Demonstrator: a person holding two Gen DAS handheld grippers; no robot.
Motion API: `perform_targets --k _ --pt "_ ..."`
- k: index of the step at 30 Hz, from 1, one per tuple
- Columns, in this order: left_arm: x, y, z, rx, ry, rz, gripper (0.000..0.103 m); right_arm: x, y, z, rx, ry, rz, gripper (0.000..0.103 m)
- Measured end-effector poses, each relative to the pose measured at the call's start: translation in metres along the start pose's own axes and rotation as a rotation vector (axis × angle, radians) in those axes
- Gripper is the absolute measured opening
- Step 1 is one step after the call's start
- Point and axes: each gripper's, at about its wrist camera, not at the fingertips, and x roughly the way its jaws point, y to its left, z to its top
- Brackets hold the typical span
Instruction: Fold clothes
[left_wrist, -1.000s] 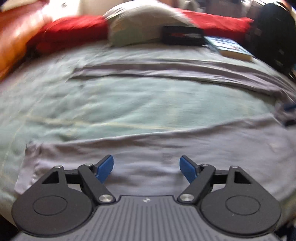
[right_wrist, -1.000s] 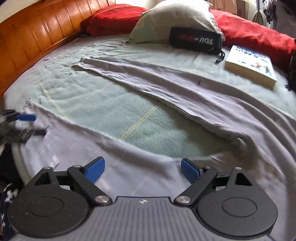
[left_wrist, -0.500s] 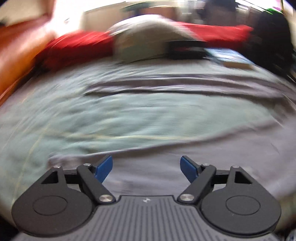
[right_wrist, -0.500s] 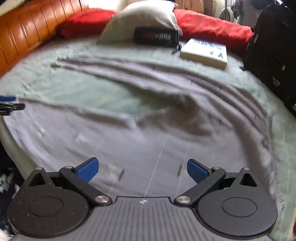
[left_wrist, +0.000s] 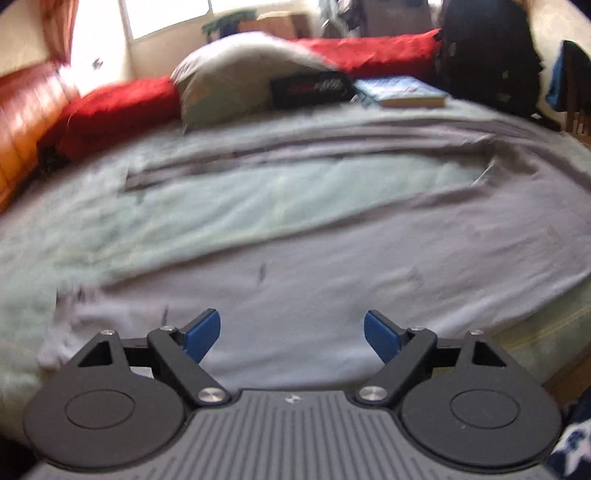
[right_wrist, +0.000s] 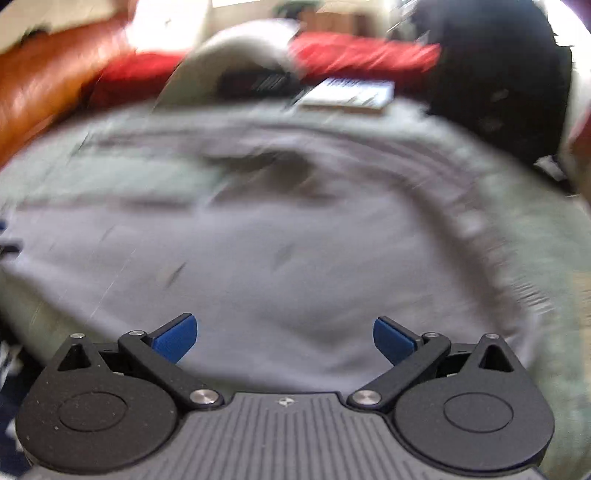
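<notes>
While spread flat on the bed (left_wrist: 258, 195), grey cloth (left_wrist: 332, 266) not yet folded; left gripper (left_wrist: 291, 334) jaws opening, right gripper (right_wrist: 285, 338) jaws wide, both empty; next, grab the edge at 6 o'clock

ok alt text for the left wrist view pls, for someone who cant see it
The left gripper, its blue-tipped fingers opening with nothing between them, hovers over a pale grey-lilac cloth spread on a light green bedcover. Behind lie red bolsters, a pale pillow, a black pouch and a book.
</notes>
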Motion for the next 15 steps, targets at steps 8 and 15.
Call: perform_targets --k 8,15 --pt "0.029 -0.085 0.042 -0.005 -0.058 -0.152 0.085 0.028 -0.053 -0.019 0.076 0.001 -0.089 0.103" --pt "0.054 -0.121 0.017 -0.008 0.037 -0.056 0.087 0.001 -0.061 -0.041 0.077 -0.005 -0.06 0.103"
